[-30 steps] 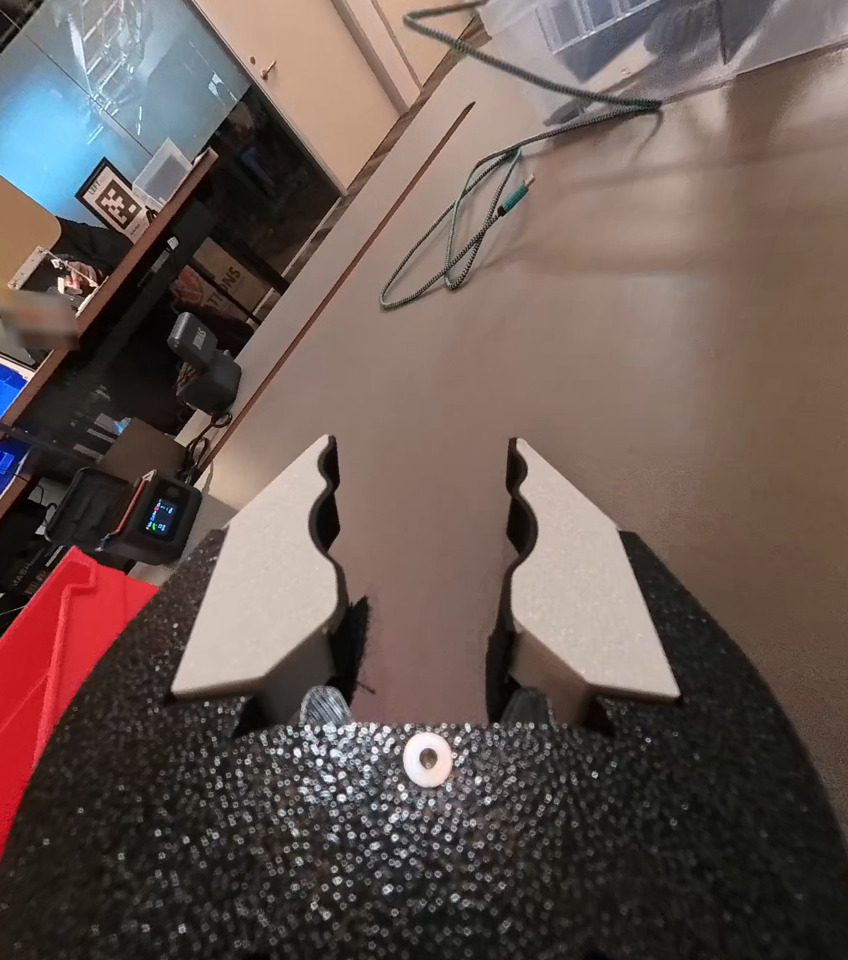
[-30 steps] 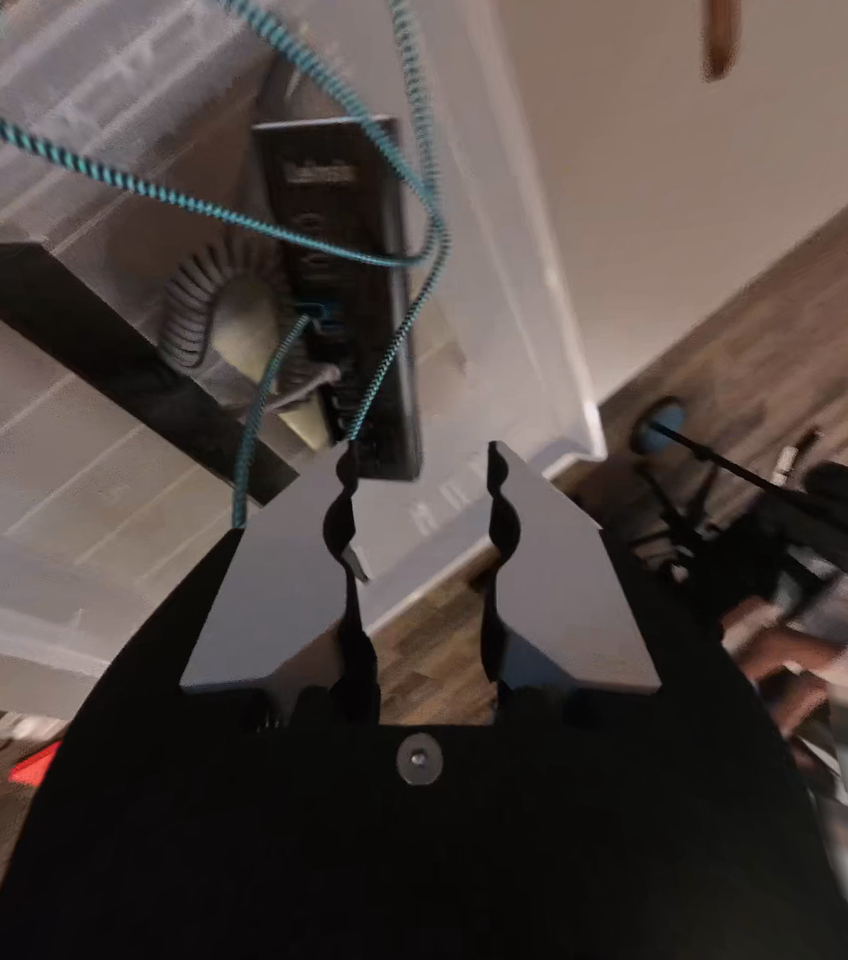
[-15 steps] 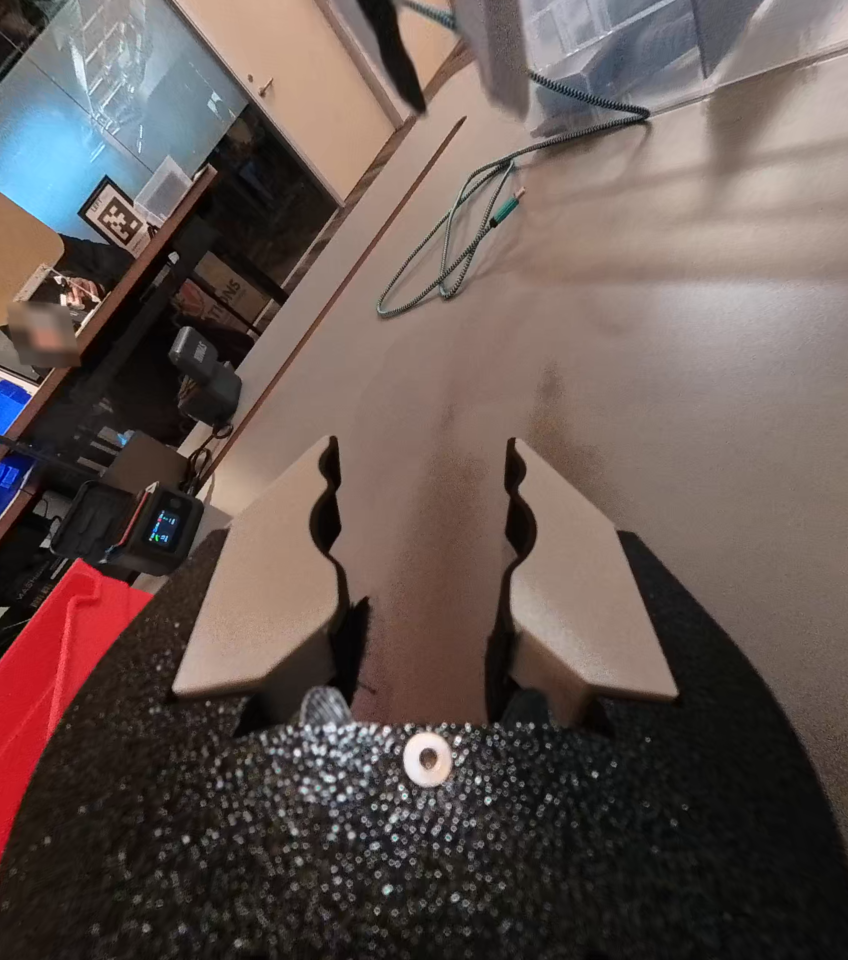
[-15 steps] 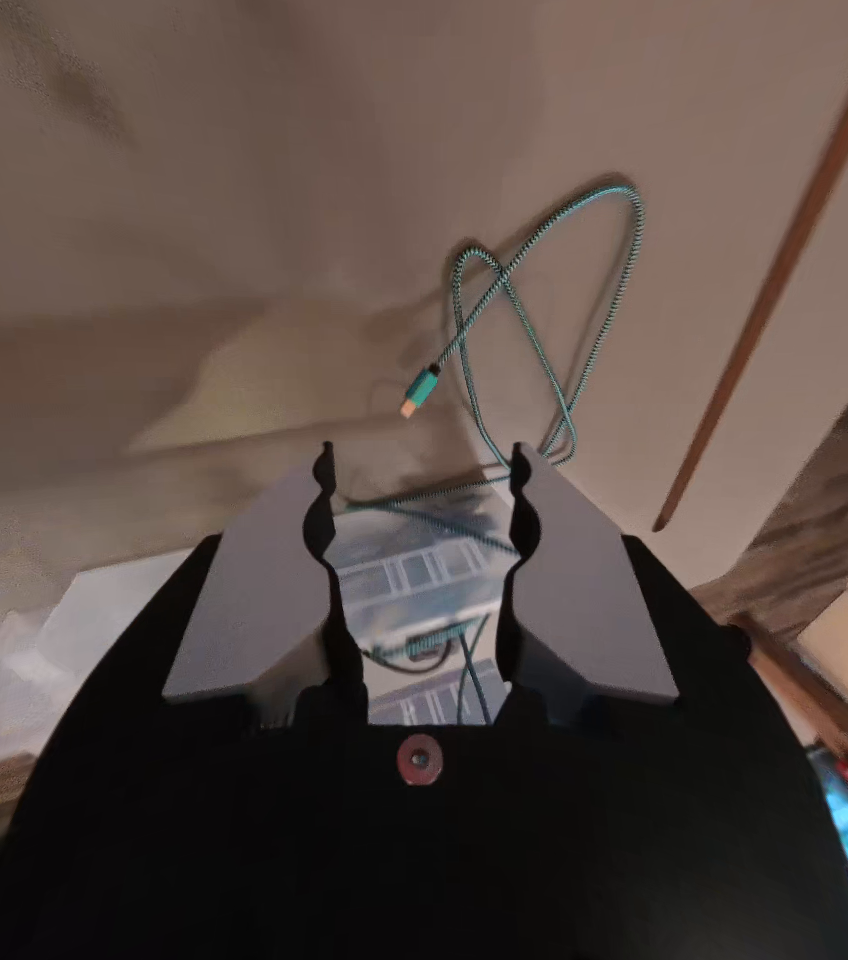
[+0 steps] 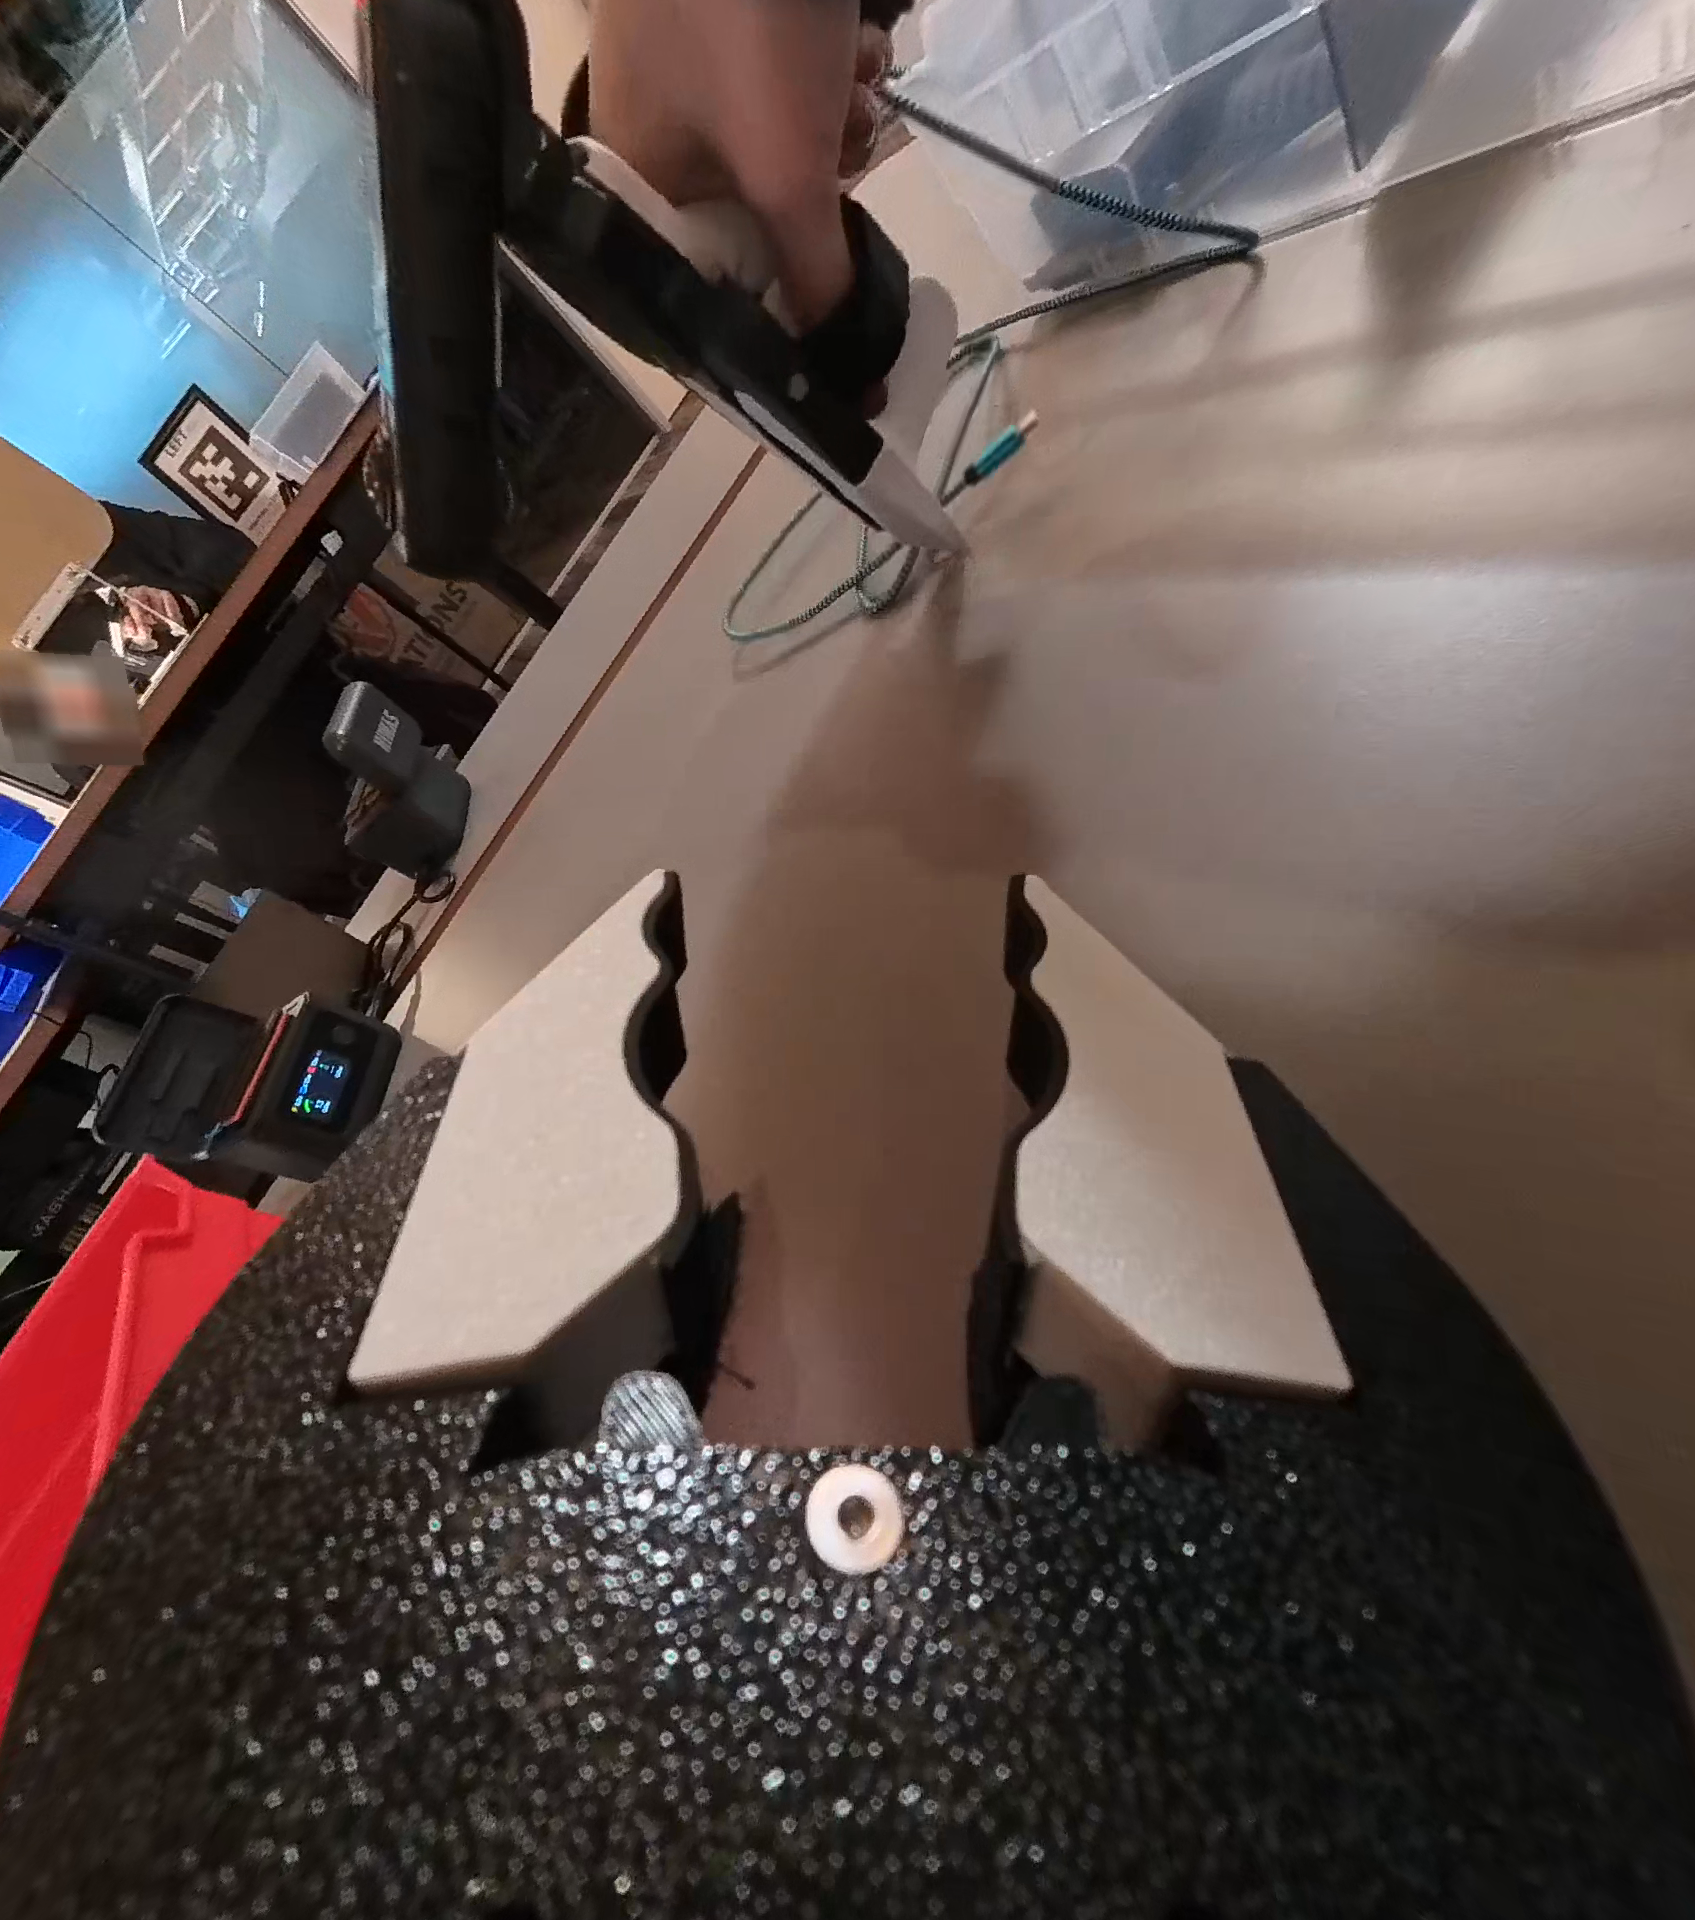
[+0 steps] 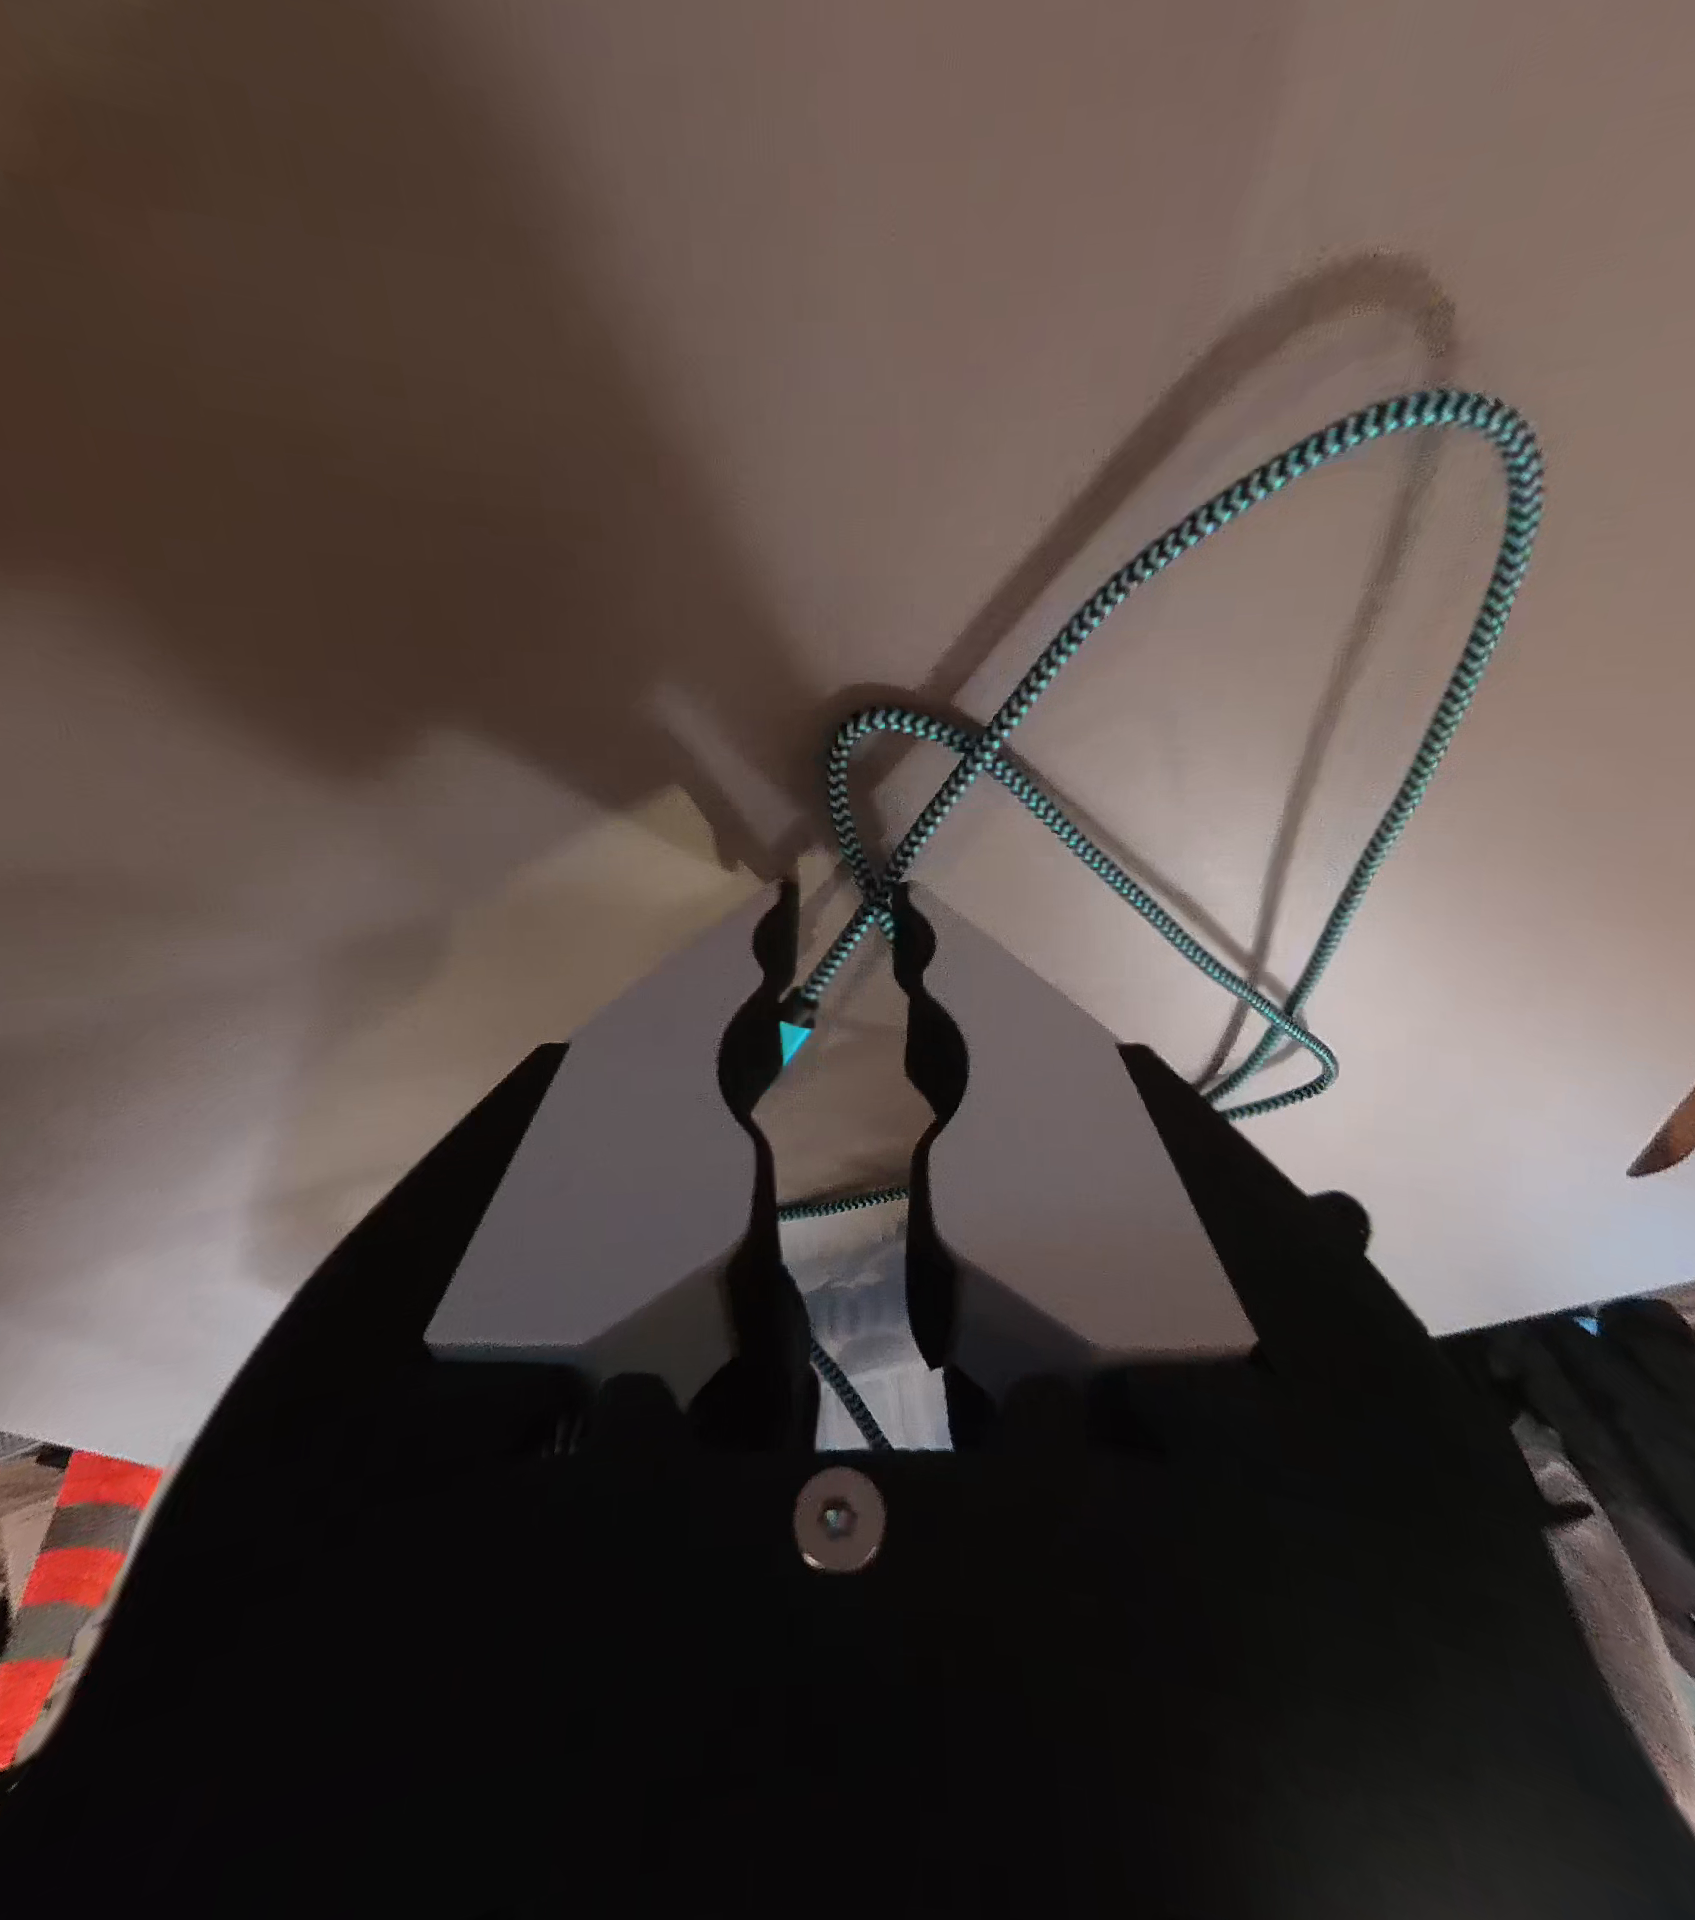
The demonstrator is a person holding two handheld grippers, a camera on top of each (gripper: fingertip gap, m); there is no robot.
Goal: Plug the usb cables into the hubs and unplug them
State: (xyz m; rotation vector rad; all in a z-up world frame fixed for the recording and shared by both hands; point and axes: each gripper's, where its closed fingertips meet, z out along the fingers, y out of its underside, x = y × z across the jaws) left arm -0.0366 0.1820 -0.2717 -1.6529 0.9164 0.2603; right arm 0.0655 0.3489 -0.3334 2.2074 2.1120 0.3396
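Observation:
A teal and black braided usb cable [image 6: 1508, 499] lies in loops on the beige table [image 5: 1342, 727]. Its teal plug [image 6: 791, 1039] sits between the fingers of my right gripper [image 6: 843, 894], close to the left one. The jaws are narrowed around it with a gap still showing. In the left wrist view the right gripper [image 5: 936, 520] points down at the table beside the plug [image 5: 1001, 455], held by a hand [image 5: 718, 135]. My left gripper [image 5: 843, 894] is open and empty, low over bare table, well short of the cable [image 5: 791, 613]. No hub is in view.
A clear plastic bin [image 5: 1238, 125] stands at the back of the table, with the cable running into it. The table's left edge [image 5: 552, 748] drops to a red bin [image 5: 43, 1403] and a small black device with a lit screen [image 5: 303, 1091]. A person sits at another desk beyond. There is about 20 cm between the tips of the two grippers.
My right gripper swung from the hub in the bin down to the cable's plug on the table and narrowed its jaws around it. My left gripper stayed nearly still and open.

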